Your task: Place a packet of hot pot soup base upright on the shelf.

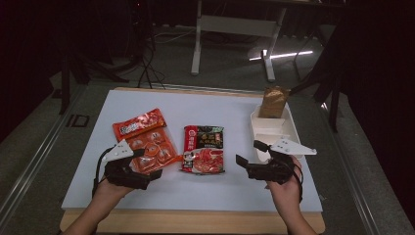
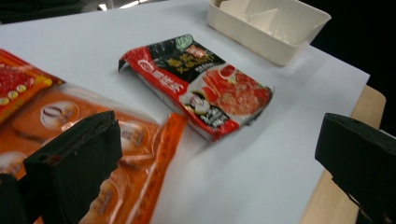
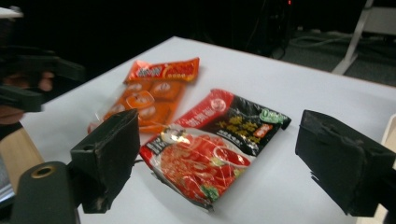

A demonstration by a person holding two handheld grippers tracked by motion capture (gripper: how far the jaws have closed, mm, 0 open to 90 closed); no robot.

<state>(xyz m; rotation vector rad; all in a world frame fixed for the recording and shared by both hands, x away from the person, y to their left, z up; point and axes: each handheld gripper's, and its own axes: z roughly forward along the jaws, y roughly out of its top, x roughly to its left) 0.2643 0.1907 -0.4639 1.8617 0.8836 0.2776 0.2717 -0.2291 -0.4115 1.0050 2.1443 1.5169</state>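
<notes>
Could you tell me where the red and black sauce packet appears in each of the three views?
High view: the red and black sauce packet lies at the table's centre, between the orange snack packet and the cream tray.
Left gripper view: upper centre, right of the orange snack packet.
Right gripper view: centre, between the gripper's jaws.
Shared landmark: the orange snack packet.
</notes>
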